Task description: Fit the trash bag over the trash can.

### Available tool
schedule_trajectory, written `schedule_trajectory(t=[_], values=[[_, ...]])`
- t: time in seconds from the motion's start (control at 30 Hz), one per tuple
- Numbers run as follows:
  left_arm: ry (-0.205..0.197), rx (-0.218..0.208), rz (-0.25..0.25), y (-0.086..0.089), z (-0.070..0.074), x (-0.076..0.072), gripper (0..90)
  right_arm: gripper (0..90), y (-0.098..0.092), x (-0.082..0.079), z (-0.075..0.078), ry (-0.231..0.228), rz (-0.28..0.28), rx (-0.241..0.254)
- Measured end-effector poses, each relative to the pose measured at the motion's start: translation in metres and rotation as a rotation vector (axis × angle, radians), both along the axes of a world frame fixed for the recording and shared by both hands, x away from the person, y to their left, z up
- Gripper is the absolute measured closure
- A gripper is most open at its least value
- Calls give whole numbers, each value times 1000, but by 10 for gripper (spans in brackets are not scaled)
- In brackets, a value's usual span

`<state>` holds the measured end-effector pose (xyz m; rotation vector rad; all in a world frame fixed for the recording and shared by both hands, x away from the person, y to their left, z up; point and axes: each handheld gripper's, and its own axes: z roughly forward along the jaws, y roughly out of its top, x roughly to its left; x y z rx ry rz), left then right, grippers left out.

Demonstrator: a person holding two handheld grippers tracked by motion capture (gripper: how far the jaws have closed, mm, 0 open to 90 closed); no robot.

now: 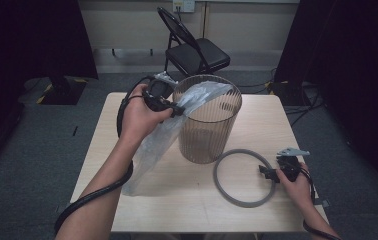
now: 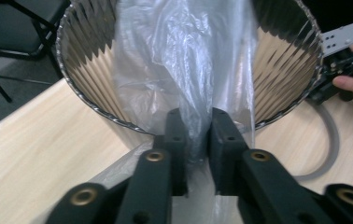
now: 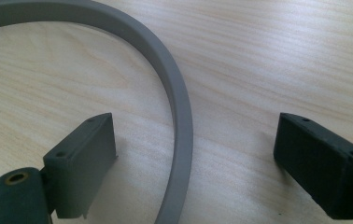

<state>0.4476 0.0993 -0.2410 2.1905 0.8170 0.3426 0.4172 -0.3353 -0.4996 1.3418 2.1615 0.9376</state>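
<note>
Fingers of the left gripper [image 2: 197,140] pinch a fold of the clear plastic bag [image 2: 184,60], the 2 pads pressed onto the film from either side. Just beyond these fingers stands the ribbed, see-through bin [image 1: 208,125], upright on the worktop [image 1: 257,120]; the bag's upper part drapes over the near rim into its mouth, while the rest hangs down the outside, below the fingers, and trails onto the wood.

On the right gripper [image 3: 193,163] the fingers stand spread wide, low over the worktop. A grey ring [image 3: 179,107] lies flat between them, its band passing nearer the left pad without touching either. In the high view this ring [image 1: 242,177] lies just beside the bin's base.
</note>
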Motion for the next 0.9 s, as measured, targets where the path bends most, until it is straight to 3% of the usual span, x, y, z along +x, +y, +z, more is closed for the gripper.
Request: schedule_trajectory(t=[0.13,0.37,0.47,0.63,0.8,0.9], values=[[0,-24,6,-1,11,6,859,119,0,0,0,-1,0,0],[-25,-13,57,-17,27,29,870,119,0,1,0,0,2,0],[0,31,59,-31,21,38,873,119,0,1,0,0,3,0],[30,68,49,-47,-1,45,875,119,0,1,0,1,5,0],[49,152,18,-51,-14,45,875,119,0,1,0,1,6,-1],[62,170,8,-50,-17,45,877,119,1,2,0,-1,5,-2]])
